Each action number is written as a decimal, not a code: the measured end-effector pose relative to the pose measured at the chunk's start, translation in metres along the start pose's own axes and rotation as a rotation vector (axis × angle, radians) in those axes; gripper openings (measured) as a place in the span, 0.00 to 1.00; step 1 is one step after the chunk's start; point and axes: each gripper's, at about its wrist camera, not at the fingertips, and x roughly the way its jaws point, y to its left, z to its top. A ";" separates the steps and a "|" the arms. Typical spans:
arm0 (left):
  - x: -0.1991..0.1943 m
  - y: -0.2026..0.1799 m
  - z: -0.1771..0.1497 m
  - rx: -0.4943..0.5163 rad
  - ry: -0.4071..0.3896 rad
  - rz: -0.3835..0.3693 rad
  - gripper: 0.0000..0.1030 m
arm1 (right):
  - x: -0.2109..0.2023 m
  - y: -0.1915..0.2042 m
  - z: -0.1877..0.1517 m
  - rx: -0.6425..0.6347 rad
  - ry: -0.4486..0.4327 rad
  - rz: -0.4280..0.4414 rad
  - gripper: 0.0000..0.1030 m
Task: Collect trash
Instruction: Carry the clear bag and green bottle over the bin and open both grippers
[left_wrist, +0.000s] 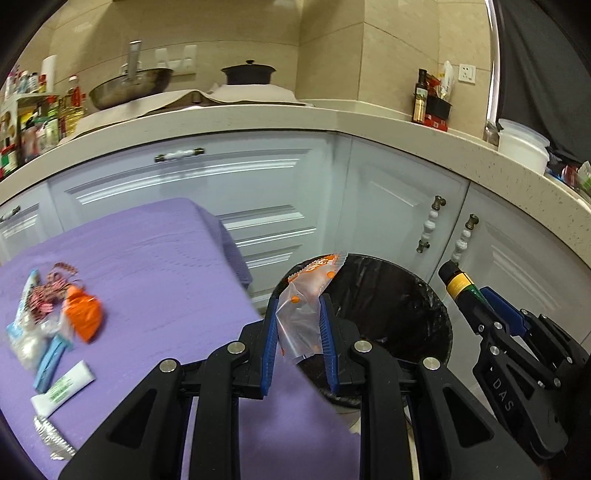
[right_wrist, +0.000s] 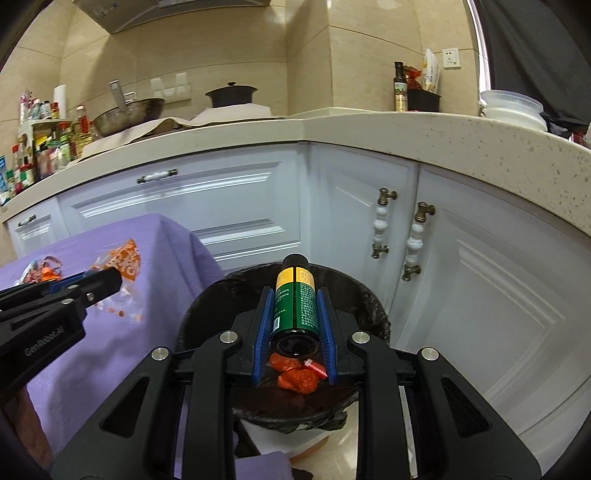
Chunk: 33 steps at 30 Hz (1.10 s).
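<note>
Room: you stand in a kitchen corner, white panelled cabinets (right_wrist: 236, 206) under a speckled stone counter (right_wrist: 406, 133) that carries a wok (left_wrist: 129, 86) and a dark lidded pot (left_wrist: 248, 74).
Surface: your trash lies on a purple cloth (left_wrist: 155, 266), ribbed and draped over its edge.
Bin: a round trash bin (right_wrist: 373, 306) lined with crinkled black plastic stands just beside the cloth; red-orange scraps (right_wrist: 297, 380) lie inside.
Left hand-held gripper (left_wrist: 298, 325): your blue pads pinch a clear plastic wrapper (left_wrist: 303, 310) with orange dots, at the bin's near rim.
Right hand-held gripper (right_wrist: 293, 314): you have it clamped on a dark glass bottle (right_wrist: 295, 306) with a green and yellow label, over the bin.
Left behind: an orange wrapper (left_wrist: 83, 314), a white tube (left_wrist: 62, 391), a crimped foil packet (left_wrist: 51, 437).
Hard to make out: the pile's far items are blurred; the label's print is too small to read.
</note>
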 end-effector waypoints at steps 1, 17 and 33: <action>0.004 -0.003 0.001 0.003 0.003 0.001 0.22 | 0.002 -0.003 0.000 0.003 -0.002 -0.005 0.23; 0.054 -0.024 0.011 0.013 0.081 0.017 0.23 | 0.041 -0.023 0.002 0.034 0.019 -0.023 0.23; 0.048 -0.023 0.011 -0.010 0.091 0.038 0.55 | 0.041 -0.023 0.003 0.049 0.015 -0.045 0.39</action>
